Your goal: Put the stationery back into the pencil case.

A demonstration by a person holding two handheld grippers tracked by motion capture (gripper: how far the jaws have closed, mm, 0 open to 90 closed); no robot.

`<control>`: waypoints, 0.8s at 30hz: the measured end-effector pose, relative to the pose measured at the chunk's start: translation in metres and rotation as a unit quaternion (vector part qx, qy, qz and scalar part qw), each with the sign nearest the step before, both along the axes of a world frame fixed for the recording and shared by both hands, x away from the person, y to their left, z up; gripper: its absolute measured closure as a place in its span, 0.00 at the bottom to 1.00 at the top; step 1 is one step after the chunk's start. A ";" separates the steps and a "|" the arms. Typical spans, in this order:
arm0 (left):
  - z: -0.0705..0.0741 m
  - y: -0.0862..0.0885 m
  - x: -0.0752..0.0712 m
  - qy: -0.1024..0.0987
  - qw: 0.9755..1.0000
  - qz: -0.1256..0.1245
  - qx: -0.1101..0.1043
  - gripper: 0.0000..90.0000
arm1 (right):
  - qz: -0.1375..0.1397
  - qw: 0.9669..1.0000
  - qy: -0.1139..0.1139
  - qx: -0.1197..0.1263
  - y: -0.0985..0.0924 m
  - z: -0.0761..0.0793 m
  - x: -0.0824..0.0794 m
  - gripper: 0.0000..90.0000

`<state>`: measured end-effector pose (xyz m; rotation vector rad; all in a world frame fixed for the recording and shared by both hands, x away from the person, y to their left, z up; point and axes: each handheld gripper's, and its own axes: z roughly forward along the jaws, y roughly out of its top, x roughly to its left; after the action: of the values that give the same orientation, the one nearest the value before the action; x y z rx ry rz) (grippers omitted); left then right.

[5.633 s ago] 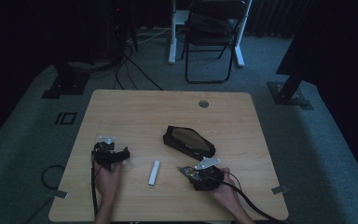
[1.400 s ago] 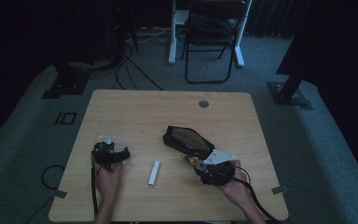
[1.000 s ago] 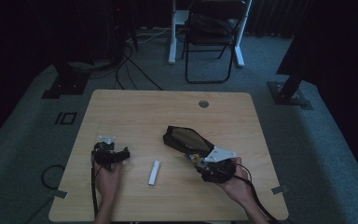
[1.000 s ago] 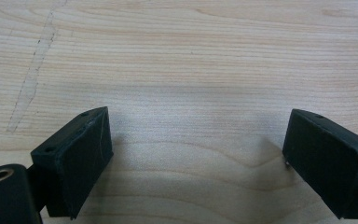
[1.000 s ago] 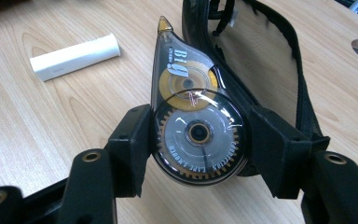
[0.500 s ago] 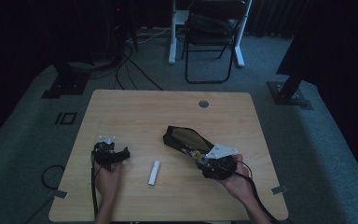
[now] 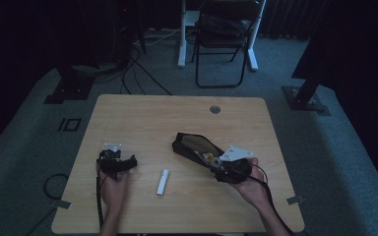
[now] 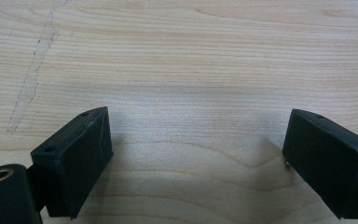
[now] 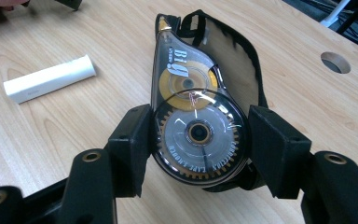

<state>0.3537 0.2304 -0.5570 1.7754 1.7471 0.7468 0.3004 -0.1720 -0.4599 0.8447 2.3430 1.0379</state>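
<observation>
My right gripper [image 9: 198, 135] is shut on a clear correction-tape dispenser [image 9: 196, 126] with yellow wheels; both pads press on its round end. Its narrow tip lies in the mouth of an open black pouch [image 9: 233, 56]. In the high view the pouch [image 7: 192, 143] lies right of the table's middle, and the right gripper [image 7: 221, 164] holds the dispenser [image 7: 207, 156] at its near end. My left gripper [image 8: 196, 149] stands open over bare wood with nothing between its pads. From above, the left gripper [image 7: 123, 162] rests at the table's left.
A white stick-shaped case [image 7: 163, 182] lies on the wooden table [image 7: 142, 118] between the hands, also in the right gripper view [image 9: 51, 79]. A cable hole [image 7: 215, 109] sits near the far edge. A folding chair [image 7: 226, 29] stands beyond the table.
The right gripper has carried the dispenser from the table's front up and right to the pouch, with only slight movement in the last second. The left hand has stayed put.
</observation>
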 end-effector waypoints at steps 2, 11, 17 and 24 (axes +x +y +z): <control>0.000 0.000 0.000 0.000 1.000 0.000 0.000 0.09 | 0.000 1.000 -0.001 0.000 0.000 0.000 0.002 0.46; 0.000 0.000 0.000 0.000 1.000 0.000 0.000 0.09 | -0.002 1.000 -0.004 0.001 0.000 0.003 0.004 0.46; 0.000 0.000 0.000 0.000 1.000 0.000 0.000 0.09 | -0.002 1.000 -0.004 0.003 0.001 0.004 0.007 0.46; 0.000 0.000 0.000 0.000 1.000 0.000 0.000 0.09 | -0.004 1.000 -0.005 0.005 0.002 0.005 0.011 0.46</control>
<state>0.3537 0.2304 -0.5570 1.7749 1.7474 0.7469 0.3114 -0.1702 -0.4551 0.8506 2.3267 1.0475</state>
